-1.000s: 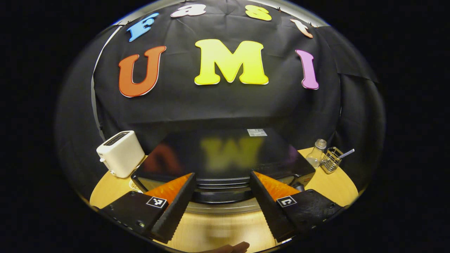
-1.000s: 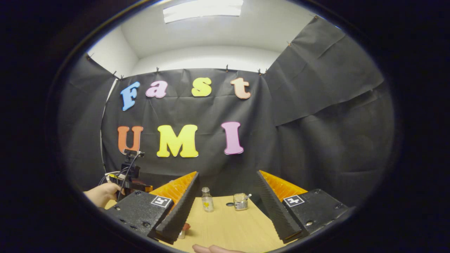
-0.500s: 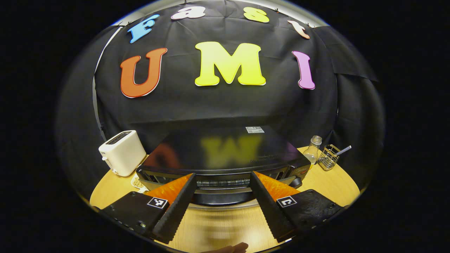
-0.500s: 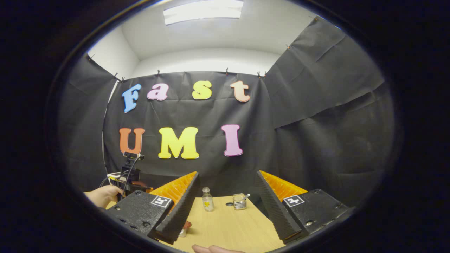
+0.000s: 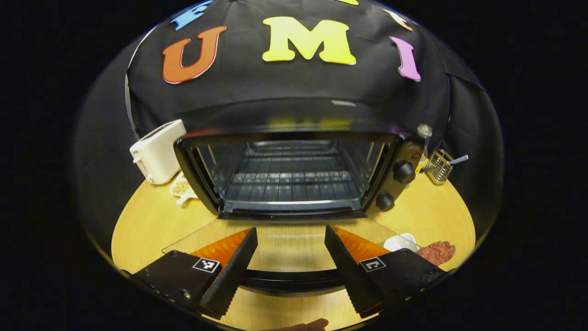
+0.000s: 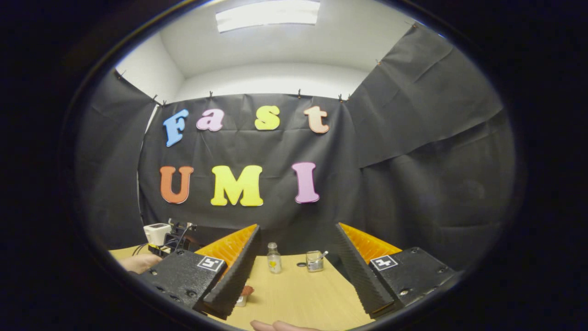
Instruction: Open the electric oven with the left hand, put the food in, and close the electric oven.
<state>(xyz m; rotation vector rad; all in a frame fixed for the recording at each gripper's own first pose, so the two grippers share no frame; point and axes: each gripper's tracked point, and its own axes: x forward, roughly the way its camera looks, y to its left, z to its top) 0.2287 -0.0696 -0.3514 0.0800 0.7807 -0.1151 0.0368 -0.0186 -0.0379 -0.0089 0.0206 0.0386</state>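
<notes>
The black electric oven (image 5: pixel 294 117) stands with its glass door (image 5: pixel 206 234) folded down flat, and the wire rack (image 5: pixel 287 177) inside is bare. My left gripper (image 5: pixel 290 230) hangs open just over the lowered door. The door handle (image 5: pixel 289 281) runs across beneath its fingers. Reddish sliced food (image 5: pixel 436 252) lies on the table right of the door, beside a white dish (image 5: pixel 400 241). My right gripper (image 6: pixel 297 226) is open and holds nothing above the wooden table (image 6: pixel 303 294). A small cup with something red (image 6: pixel 243 294) sits by its left finger.
A white toaster (image 5: pixel 158 149) and a scoop of grains (image 5: pixel 181 187) lie left of the oven. A glass bottle (image 6: pixel 274 258) and a wire holder (image 6: pixel 314 261) stand at the back right. A hand (image 6: pixel 138 263) holds the other gripper at far left.
The oven door has swung from shut down to fully open, and my left gripper has dropped with it. In the right gripper view the far hand has sunk lower.
</notes>
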